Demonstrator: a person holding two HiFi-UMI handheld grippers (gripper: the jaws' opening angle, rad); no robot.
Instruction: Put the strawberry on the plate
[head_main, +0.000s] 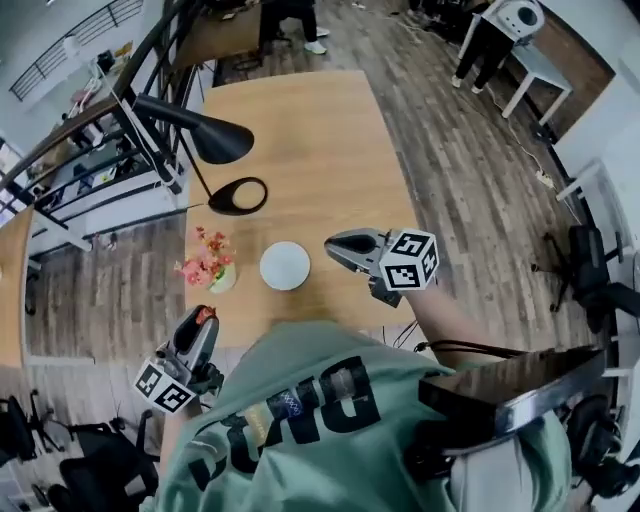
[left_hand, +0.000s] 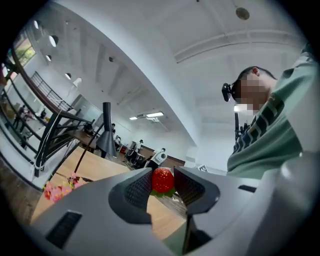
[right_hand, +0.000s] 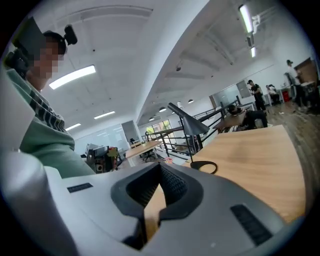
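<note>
A small red strawberry (left_hand: 162, 180) with green leaves sits pinched between the dark ribbed pads of my left gripper (left_hand: 163, 176). In the head view that gripper (head_main: 203, 324) hovers at the table's near edge, just below the flowers, with the strawberry (head_main: 206, 314) at its tip. The round white plate (head_main: 285, 266) lies bare on the wooden table, up and to the right of the strawberry. My right gripper (head_main: 336, 246) hangs just right of the plate. In the right gripper view its jaws (right_hand: 160, 166) meet at the tips with nothing between them.
A small vase of pink flowers (head_main: 207, 265) stands just left of the plate. A black desk lamp with a ring base (head_main: 238, 195) stands behind it. The wooden table (head_main: 300, 130) stretches away beyond. Black chairs (head_main: 95, 465) stand on the floor at the lower left.
</note>
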